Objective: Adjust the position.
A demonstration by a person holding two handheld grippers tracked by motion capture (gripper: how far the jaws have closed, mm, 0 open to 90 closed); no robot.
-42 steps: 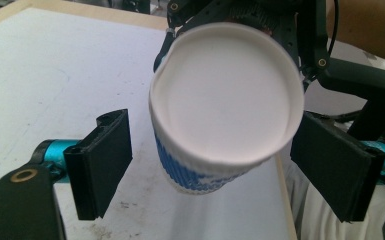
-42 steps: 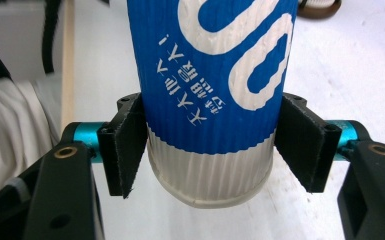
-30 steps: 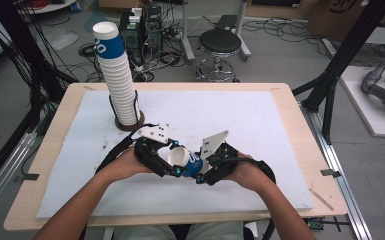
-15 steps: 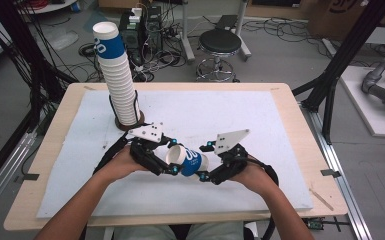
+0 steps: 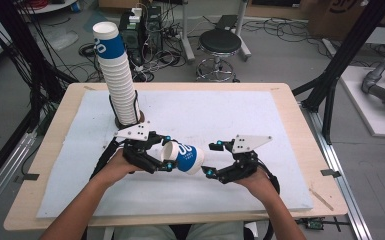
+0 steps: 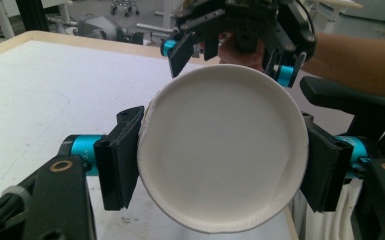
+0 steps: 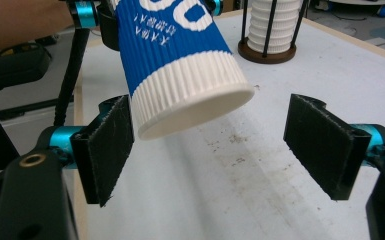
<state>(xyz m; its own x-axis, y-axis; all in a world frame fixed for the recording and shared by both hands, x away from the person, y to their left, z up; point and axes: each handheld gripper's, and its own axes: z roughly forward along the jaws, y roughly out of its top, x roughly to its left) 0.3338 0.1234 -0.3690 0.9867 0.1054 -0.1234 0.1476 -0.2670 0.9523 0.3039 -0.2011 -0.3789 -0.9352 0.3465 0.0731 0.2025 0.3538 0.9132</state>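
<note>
High view shows the paper cup point(image 5: 184, 156) held sideways above the white mat point(image 5: 260, 120) — the left gripper point(image 5: 162, 152) clenched on its rim, the right gripper point(image 5: 211, 159) spread apart beside its base. Left gripper view looks into the cup's white inside point(image 6: 222, 150); right gripper view shows its blue ribbed wall point(image 7: 180, 55) and the stack of cups point(image 7: 275, 22) behind.
</note>
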